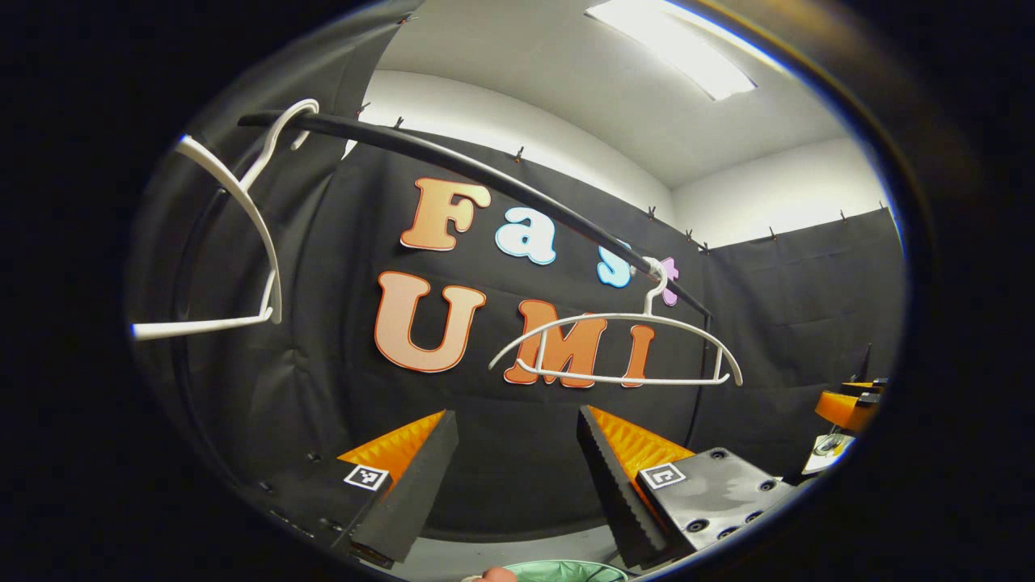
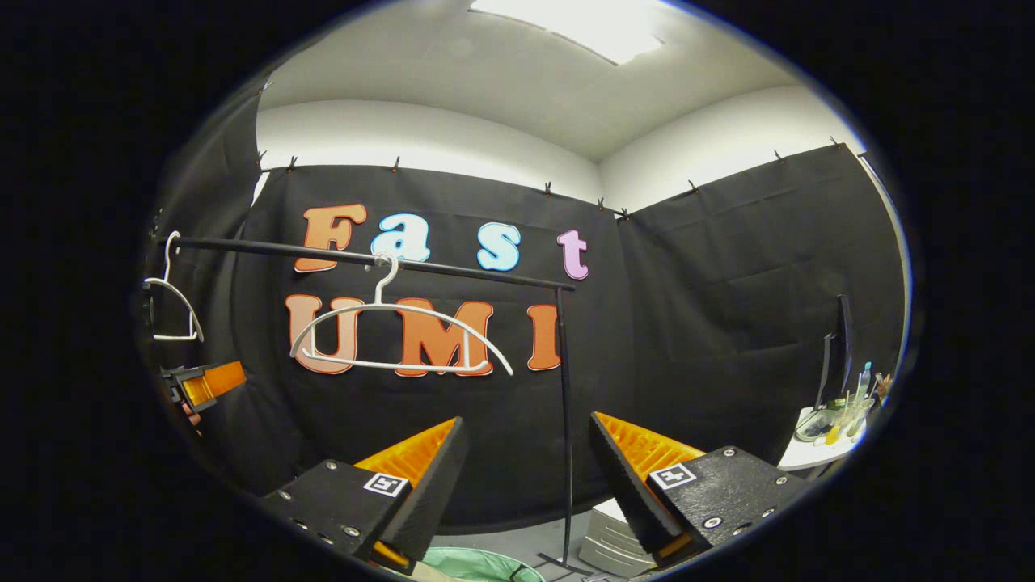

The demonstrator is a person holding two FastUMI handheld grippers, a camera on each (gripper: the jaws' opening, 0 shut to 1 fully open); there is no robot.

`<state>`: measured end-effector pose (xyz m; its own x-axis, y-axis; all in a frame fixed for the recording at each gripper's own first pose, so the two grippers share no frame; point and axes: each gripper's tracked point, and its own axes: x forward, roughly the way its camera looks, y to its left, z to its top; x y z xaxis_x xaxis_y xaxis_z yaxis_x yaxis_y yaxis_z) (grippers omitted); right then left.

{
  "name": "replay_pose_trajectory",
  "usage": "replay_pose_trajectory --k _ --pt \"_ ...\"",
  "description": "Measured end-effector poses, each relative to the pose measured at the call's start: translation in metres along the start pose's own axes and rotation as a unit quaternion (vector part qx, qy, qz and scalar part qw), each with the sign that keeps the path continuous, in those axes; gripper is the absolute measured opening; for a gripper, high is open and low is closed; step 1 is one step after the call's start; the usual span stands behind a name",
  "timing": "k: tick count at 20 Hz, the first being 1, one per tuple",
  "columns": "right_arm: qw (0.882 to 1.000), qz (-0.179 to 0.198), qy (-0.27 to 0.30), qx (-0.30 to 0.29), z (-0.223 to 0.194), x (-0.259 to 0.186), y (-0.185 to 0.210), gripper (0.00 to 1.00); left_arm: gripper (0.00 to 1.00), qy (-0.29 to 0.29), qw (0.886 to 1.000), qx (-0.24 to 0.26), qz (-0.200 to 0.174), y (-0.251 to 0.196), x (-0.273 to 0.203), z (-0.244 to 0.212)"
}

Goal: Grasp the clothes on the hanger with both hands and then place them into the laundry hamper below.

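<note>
Both hangers [image 2: 400, 331] on the rail [image 2: 364, 259] are seen bare. The green hamper [image 2: 477, 564] lies below both grippers; no clothes can be made out. The left gripper [image 1: 517, 477] and right gripper [image 2: 525, 485] are held with jaws spread, empty.

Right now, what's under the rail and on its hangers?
Both hangers on the rail are bare. Below, part of a green hamper rim shows between the right gripper fingers; its inside is hidden.

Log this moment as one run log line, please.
left tool: open, empty | right tool: open, empty | hangers: bare on rail | hamper: below
</note>
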<state>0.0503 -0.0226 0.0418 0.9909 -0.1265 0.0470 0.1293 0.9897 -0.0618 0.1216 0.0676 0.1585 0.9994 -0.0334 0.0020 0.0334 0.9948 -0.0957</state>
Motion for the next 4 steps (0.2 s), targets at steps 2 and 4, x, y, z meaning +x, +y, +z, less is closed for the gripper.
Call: replay_pose_trajectory --k 2,4 --pt "1.0 -0.001 0.0 -0.002 -0.0006 -0.0016 -0.0011 0.93 0.97 -0.001 1.0 -0.001 -0.003 -0.0018 -0.0007 0.0" --pt "1.0 -0.004 -0.002 -0.005 0.0004 -0.0021 -0.0038 0.93 0.97 -0.005 1.0 0.0 -0.003 -0.0004 -0.0012 0.0023"
